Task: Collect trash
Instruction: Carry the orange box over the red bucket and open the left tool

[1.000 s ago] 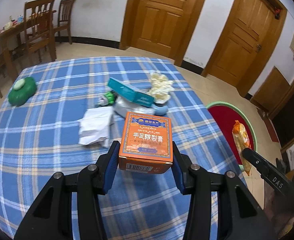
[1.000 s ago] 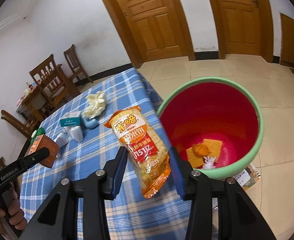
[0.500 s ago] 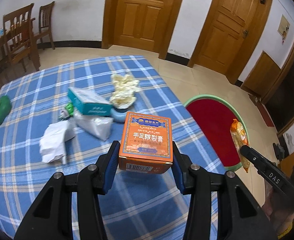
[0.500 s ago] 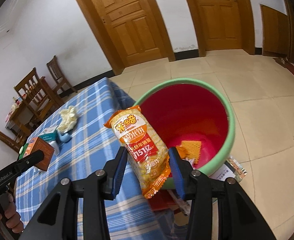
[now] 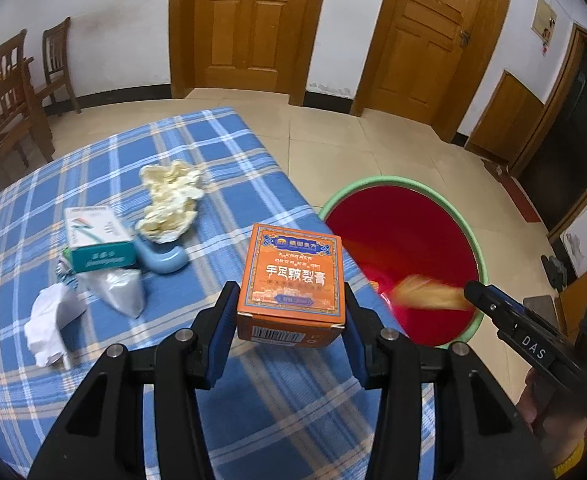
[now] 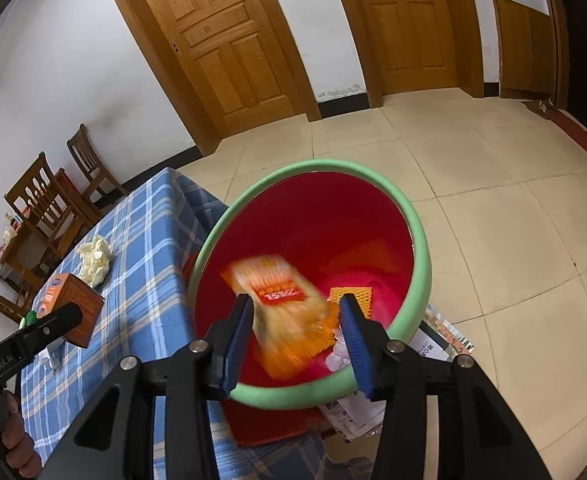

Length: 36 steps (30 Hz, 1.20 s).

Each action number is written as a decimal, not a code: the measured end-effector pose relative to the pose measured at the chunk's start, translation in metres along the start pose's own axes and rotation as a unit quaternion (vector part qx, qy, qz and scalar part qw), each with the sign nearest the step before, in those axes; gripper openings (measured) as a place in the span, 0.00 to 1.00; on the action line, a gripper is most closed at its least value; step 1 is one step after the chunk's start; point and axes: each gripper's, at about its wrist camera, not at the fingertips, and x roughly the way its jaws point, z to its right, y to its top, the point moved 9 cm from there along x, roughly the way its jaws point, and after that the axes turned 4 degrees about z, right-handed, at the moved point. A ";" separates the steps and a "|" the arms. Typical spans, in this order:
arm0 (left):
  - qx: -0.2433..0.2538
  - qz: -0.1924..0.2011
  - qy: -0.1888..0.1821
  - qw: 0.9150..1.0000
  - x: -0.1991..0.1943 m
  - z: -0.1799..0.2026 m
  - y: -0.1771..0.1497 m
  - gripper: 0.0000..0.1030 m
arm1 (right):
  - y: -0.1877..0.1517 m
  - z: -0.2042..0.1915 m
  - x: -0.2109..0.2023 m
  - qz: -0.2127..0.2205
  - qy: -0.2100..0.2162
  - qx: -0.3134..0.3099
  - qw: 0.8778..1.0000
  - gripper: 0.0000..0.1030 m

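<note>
Your left tongs (image 5: 291,308) clamp the orange box (image 5: 293,276); your right tongs (image 6: 295,328) gape over the red bin (image 6: 417,248), the snack bag (image 6: 285,308) blurred between them.

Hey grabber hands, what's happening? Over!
Left gripper shut on orange box. Right gripper open, snack bag dropping into red bin. Nothing blocking.

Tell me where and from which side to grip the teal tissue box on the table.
Grip the teal tissue box across its two long side walls, coming down from above. Its broad top face is up and clear. A blue curved piece touches its right end and a clear wrapper crowds its near side, so a low sideways approach would likely bump them.
</note>
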 end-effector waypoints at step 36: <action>0.059 -0.029 -0.036 0.997 0.043 0.074 0.007 0.64 | 0.005 0.040 -0.016 0.012 -0.018 0.026 0.999 0.57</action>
